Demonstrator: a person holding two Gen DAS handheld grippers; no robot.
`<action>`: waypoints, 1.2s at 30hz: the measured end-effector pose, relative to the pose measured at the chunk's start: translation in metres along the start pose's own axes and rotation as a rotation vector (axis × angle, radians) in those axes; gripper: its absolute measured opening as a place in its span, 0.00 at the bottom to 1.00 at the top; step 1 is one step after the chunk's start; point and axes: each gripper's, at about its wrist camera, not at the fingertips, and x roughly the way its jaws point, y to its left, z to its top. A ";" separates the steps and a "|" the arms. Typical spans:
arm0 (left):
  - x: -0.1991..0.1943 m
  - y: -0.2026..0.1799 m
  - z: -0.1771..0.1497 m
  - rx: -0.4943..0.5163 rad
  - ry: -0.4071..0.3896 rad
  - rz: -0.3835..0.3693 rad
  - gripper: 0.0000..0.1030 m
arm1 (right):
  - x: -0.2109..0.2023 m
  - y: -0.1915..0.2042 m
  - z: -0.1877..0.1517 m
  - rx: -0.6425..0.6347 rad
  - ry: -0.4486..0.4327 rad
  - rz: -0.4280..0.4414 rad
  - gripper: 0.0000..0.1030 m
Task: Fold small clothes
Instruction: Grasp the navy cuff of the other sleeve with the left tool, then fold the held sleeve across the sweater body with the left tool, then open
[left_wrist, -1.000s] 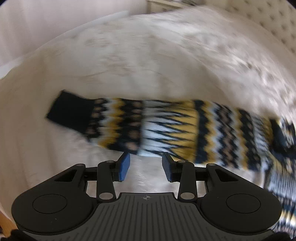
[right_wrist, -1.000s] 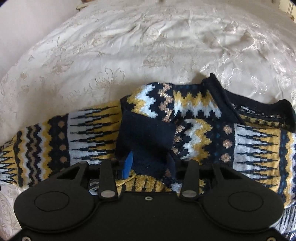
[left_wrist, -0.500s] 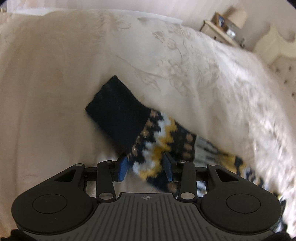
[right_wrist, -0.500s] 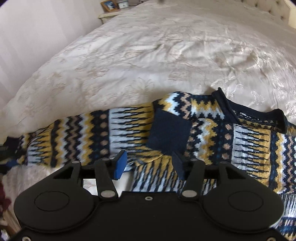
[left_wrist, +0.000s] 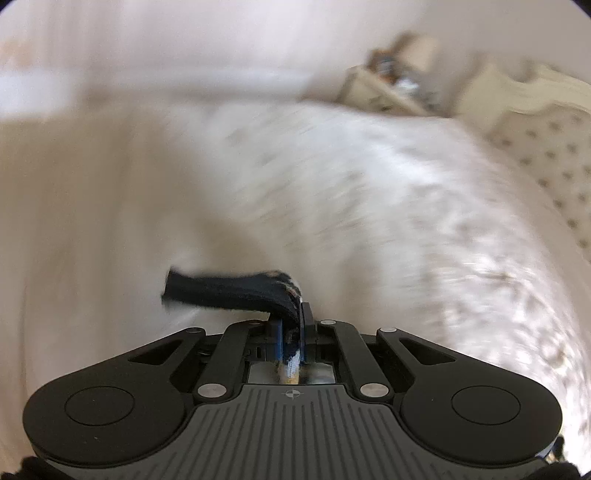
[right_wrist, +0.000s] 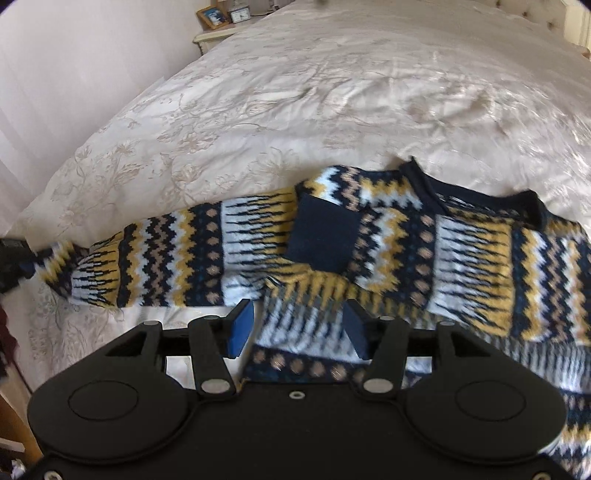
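Observation:
A navy, yellow and white patterned knit sweater (right_wrist: 461, 251) lies spread on the bed. One sleeve is folded across the chest, its navy cuff (right_wrist: 323, 238) lying flat there. The other sleeve (right_wrist: 177, 262) stretches out to the left. My left gripper (left_wrist: 291, 325) is shut on that sleeve's navy cuff (left_wrist: 225, 290), which sticks out to the left of the closed jaws. My left gripper also shows at the far left edge of the right wrist view (right_wrist: 11, 258). My right gripper (right_wrist: 299, 326) is open and empty, just above the sweater's body.
The cream embroidered bedspread (right_wrist: 332, 92) covers the bed. A nightstand with a picture frame and a clock (right_wrist: 221, 18) stands beyond the bed's far left corner. A tufted headboard (left_wrist: 546, 147) is at the right in the left wrist view. The bed's left edge drops off.
My left gripper moved to the outstretched sleeve's cuff and shut on it. My right gripper let go of the folded sleeve's cuff, opened and drew back.

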 end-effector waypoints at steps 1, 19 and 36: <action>-0.010 -0.013 0.003 0.027 -0.024 -0.026 0.07 | -0.003 -0.005 -0.003 0.011 -0.001 0.000 0.58; -0.073 -0.369 -0.156 0.601 0.053 -0.613 0.07 | -0.094 -0.158 -0.072 0.277 -0.106 -0.045 0.58; -0.053 -0.385 -0.247 0.717 0.218 -0.472 0.58 | -0.089 -0.260 -0.071 0.281 -0.090 -0.048 0.58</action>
